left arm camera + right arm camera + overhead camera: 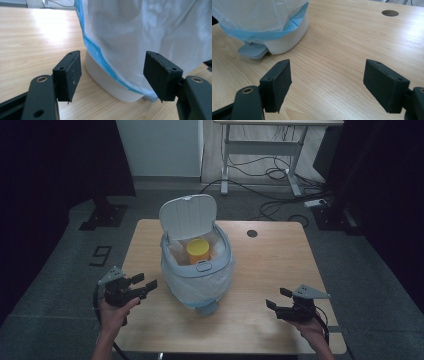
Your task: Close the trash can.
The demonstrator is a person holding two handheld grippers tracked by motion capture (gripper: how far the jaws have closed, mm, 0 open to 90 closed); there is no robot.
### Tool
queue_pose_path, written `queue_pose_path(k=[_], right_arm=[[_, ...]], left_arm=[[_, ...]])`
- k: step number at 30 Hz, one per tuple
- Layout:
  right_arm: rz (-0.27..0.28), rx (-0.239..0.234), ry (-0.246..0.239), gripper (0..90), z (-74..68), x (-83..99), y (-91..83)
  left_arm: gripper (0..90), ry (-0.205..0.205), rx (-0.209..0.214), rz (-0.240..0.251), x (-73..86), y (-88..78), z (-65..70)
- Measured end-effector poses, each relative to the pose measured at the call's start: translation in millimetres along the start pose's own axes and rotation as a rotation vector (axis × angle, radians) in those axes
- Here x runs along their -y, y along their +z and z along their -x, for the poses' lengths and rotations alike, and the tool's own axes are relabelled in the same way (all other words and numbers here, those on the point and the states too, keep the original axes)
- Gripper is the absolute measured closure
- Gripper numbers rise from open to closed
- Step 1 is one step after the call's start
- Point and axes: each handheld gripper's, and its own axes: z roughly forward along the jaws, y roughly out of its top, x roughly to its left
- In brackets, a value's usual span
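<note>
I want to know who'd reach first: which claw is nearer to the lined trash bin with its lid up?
Left. The left claw sits open right beside the bin, by its bag-covered side. The right claw sits open farther off across bare table.

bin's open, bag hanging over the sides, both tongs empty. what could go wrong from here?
1. The plastic bag drapes loosely down the bin's outside; the open left tongs beside it could snag or pull the liner off the rim.
2. The lid stands upright over the yellow container; a knock might drop it shut.
3. The pedal sticks out at the base; the right tongs could catch it.
</note>
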Motion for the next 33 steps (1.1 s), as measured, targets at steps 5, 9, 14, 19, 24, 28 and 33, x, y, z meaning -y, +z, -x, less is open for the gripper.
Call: queue_pose_path(k=[5,9,14,19,24,28,33], right_arm=[[-0.013,0.003,0.007,22.1,2.2,3.1,1.3],[-0.023,-0.003,0.015,22.0,3.0,4.1,2.4],[-0.036,0.001,0.024,22.1,4.5,6.6,2.9],[-0.040,0.005,0.033,22.1,6.7,8.5,3.2],[-0.049,0.004,0.035,22.1,7.7,9.8,4.7],[-0.039,0.004,0.044,22.1,9.5,8.8,2.5],[-0.041,0.006,0.050,22.1,11.7,9.6,1.7]], left_arm=[[30.9,0.006,0.016,0.031,-11.8,-9.1,3.6],[31.0,0.012,0.033,0.056,-22.0,-14.5,7.3],[31.1,0.030,0.043,0.069,-35.3,-16.8,11.7],[31.2,0.058,0.043,0.074,-49.6,-15.6,17.4],[31.2,0.085,0.044,0.067,-64.2,-9.7,23.8],[31.0,0.100,0.044,0.058,-74.7,-4.0,27.8],[31.0,0.112,0.039,0.050,-85.7,6.6,29.5]])
